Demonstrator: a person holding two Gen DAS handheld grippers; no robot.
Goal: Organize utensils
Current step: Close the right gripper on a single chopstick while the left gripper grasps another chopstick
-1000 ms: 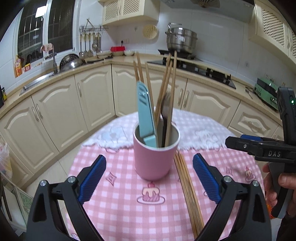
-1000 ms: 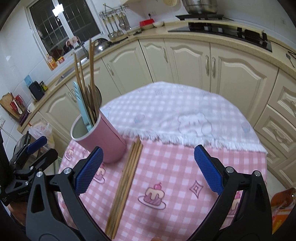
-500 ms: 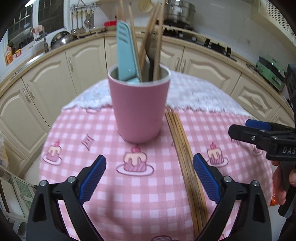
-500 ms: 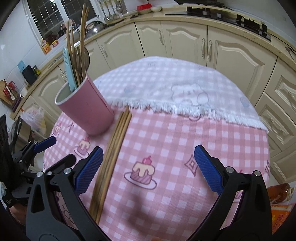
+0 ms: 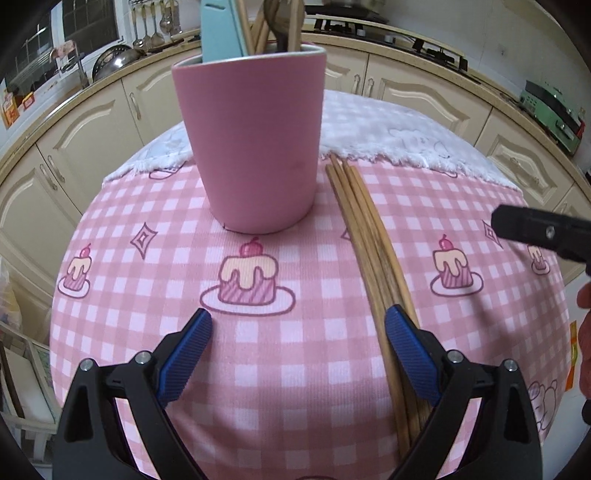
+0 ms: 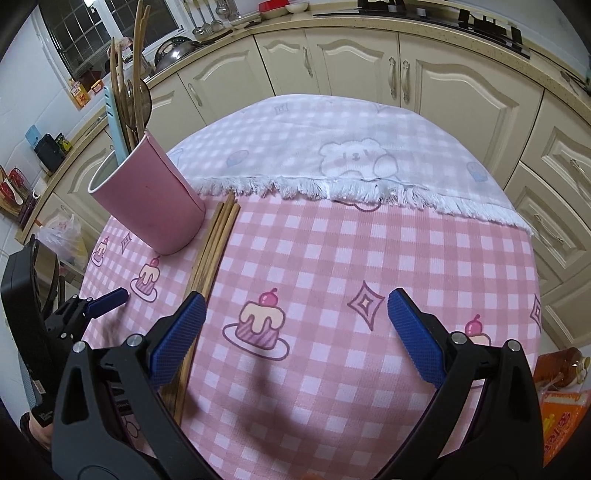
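A pink cup (image 5: 255, 147) stands on the pink checked tablecloth (image 5: 295, 362) and holds chopsticks, a dark spoon and a light blue utensil (image 5: 221, 29). Several wooden chopsticks (image 5: 369, 236) lie in a bundle just right of the cup. My left gripper (image 5: 297, 332) is open and empty, low over the cloth in front of the cup, its right finger over the bundle's near end. My right gripper (image 6: 295, 321) is open and empty, right of the chopsticks (image 6: 212, 243) and cup (image 6: 151, 199). The left gripper shows at left in the right wrist view (image 6: 107, 297).
A white fringed cloth (image 6: 351, 158) covers the table's far half. Cream kitchen cabinets (image 6: 443, 85) and a counter ring the table. An orange package and a bottle (image 6: 561, 369) lie beyond the table's right edge. The right gripper shows at right in the left wrist view (image 5: 539, 232).
Both grippers have dropped lower and closer to the table. The cup and the chopstick bundle now look larger and nearer. Nothing was taken hold of.
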